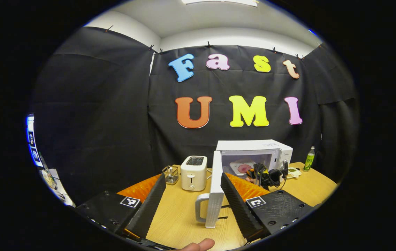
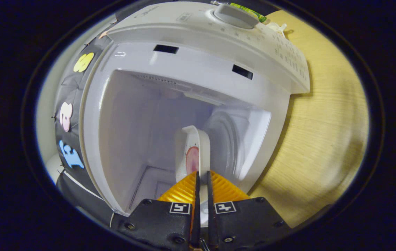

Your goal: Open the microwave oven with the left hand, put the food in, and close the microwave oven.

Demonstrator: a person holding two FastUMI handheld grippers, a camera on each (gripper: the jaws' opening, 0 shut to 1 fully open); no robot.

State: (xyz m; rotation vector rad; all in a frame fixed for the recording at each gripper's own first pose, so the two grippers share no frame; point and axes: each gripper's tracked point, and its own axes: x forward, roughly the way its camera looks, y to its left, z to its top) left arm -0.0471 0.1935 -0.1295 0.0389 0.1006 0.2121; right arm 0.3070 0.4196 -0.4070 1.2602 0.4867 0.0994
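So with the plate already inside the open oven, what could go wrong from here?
1. The right gripper pinches the white plate with pink food by its rim, so it might tip on release.
2. The white microwave's open door stands between the left gripper's open fingers; closing early could strike the right gripper.

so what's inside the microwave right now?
A white plate with pinkish food, gripped on its rim by the right tool, sits within the open microwave cavity. Whether it touches the floor can't be told; the tool covers its near edge.

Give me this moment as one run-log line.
white microwave oven: door open | right gripper: jaws shut on white plate of food, inside cavity | left gripper: jaws open, near door handle
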